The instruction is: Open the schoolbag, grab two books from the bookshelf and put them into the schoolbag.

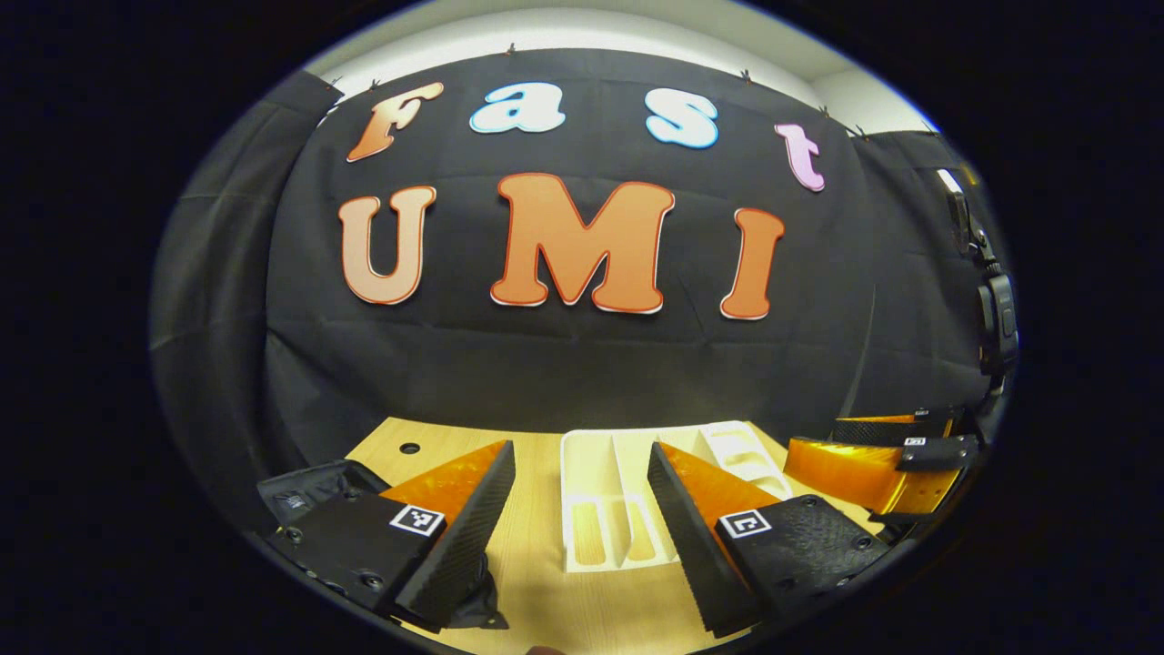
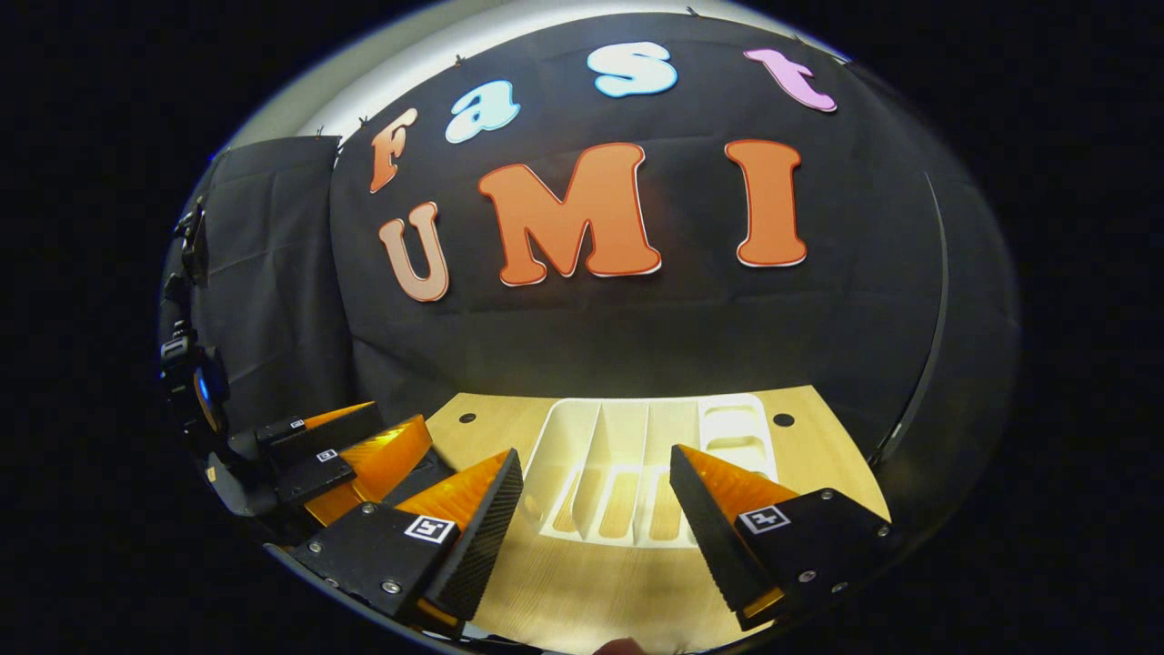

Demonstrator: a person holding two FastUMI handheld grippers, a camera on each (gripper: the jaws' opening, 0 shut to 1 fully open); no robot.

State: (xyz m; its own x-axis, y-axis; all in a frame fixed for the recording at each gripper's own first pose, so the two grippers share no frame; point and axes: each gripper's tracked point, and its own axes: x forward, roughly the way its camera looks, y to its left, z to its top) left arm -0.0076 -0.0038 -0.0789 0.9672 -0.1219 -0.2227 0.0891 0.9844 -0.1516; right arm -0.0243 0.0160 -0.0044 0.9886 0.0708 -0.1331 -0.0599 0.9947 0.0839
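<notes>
- Currently, left gripper (image 1: 582, 509) hovers low over the wooden tabletop (image 1: 546, 582); fingers spread wide, nothing between them.
- Right gripper (image 2: 596, 509) likewise over the tabletop (image 2: 591, 591), fingers released and apart, grasping nothing.
- White slotted bookshelf (image 1: 600, 491) lies on the tabletop toward its far edge, against the black cloth wall (image 1: 582, 364); compartments show bare wood through the slots. In the right gripper view the same bookshelf (image 2: 637, 455) sits ahead between the fingers.
- No books discernible in the bookshelf compartments from these angles.
- Dark fabric object (image 1: 309, 491) at the tabletop's left side, partly behind the left finger; possibly the schoolbag, cannot tell.
- Right gripper (image 1: 896, 464) appears at the right of the left gripper view; left gripper (image 2: 336, 455) at the left of the right gripper view.
</notes>
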